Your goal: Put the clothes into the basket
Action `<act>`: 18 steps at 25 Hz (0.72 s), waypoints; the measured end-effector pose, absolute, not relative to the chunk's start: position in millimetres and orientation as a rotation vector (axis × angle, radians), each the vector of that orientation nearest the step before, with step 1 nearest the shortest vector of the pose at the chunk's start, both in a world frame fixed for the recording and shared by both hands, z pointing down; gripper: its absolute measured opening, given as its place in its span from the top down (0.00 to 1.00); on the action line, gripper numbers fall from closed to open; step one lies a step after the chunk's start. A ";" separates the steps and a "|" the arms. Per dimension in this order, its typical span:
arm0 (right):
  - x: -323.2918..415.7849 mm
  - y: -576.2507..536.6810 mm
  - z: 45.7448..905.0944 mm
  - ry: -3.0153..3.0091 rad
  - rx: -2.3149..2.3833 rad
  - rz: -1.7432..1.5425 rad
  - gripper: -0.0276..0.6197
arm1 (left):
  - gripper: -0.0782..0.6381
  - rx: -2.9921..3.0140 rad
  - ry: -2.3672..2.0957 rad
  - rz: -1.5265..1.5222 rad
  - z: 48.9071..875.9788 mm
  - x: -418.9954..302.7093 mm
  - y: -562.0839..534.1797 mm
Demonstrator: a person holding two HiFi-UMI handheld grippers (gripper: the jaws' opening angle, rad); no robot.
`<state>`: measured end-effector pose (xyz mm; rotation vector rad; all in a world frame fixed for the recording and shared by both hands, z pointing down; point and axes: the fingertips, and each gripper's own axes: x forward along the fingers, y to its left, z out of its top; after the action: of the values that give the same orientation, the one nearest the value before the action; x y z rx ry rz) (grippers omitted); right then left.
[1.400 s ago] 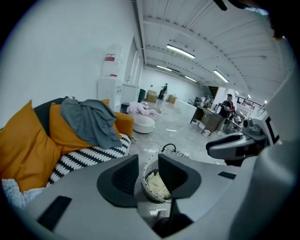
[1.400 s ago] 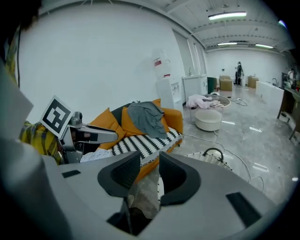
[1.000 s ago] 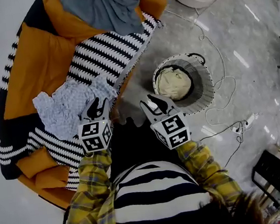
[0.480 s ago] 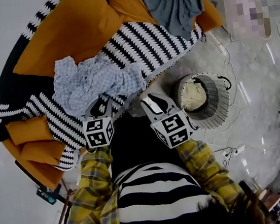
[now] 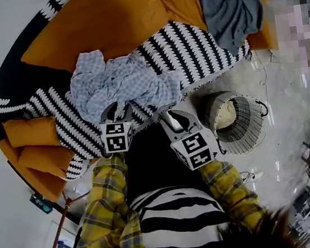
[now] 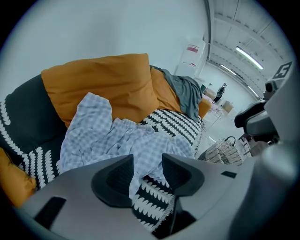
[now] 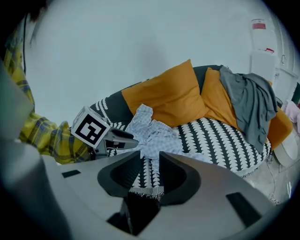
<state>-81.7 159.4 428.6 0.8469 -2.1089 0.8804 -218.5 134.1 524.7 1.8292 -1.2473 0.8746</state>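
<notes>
Left claw (image 5: 117, 112) just opening, empty, at checked garment (image 5: 127, 84) edge; right claw (image 5: 176, 119) parted, empty. Sink jaws into thick fold before closing.

My head camera looks steeply down past my striped top (image 5: 172, 214), with the sofa (image 5: 190, 48) above and the basket (image 5: 246, 128) on the floor at right. The camera on my left gripper (image 6: 147, 161) sits behind its jaws, which have just been opening, and faces the checked garment (image 6: 117, 140) close ahead. My right gripper (image 7: 150, 159) camera looks from farther back at that same garment and sofa, and catches the left one's marker cube (image 7: 90, 130).
</notes>
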 end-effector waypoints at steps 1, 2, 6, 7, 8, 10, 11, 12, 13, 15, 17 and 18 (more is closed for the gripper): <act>-86.5 159.0 433.1 -2.103 0.832 0.883 0.75 | 0.61 1.829 -1.244 0.881 531.9 -221.4 131.3; -91.4 158.7 437.3 -2.098 0.819 0.884 0.75 | 0.60 1.831 -1.238 0.890 539.3 -224.2 128.6; -108.9 159.8 449.7 -2.077 0.763 0.887 0.75 | 0.57 1.822 -1.206 0.916 564.5 -234.8 122.8; -112.1 159.9 451.5 -2.070 0.753 0.889 0.75 | 0.57 1.817 -1.200 0.919 568.7 -237.5 122.2; -113.8 159.2 453.6 -2.063 0.748 0.892 0.75 | 0.56 1.811 -1.195 0.924 573.0 -239.6 121.5; -111.7 154.9 460.9 -2.046 0.747 0.904 0.75 | 0.54 1.797 -1.179 0.946 584.8 -240.0 119.6; -108.5 151.9 466.4 -2.037 0.750 0.912 0.75 | 0.52 1.789 -1.172 0.957 591.6 -238.4 117.6; -105.1 149.1 472.4 -2.028 0.753 0.919 0.75 | 0.51 1.780 -1.169 0.960 597.8 -236.7 115.0; -102.6 146.9 477.9 -2.019 0.755 0.925 0.75 | 0.49 1.770 -1.169 0.950 603.5 -235.9 112.6; -101.4 145.3 484.9 -2.007 0.760 0.931 0.75 | 0.47 1.749 -1.173 0.909 611.5 -237.7 109.1; -102.8 146.6 487.3 -1.996 0.762 0.936 0.75 | 0.44 1.741 -1.169 0.879 613.4 -240.9 106.6; -103.4 148.2 487.9 -1.988 0.761 0.940 0.75 | 0.41 1.742 -1.161 0.870 614.0 -241.5 105.9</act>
<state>-103.4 148.2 487.9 0.7611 -1.9882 0.9396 -241.5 105.9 614.0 1.7415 -1.1609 0.8701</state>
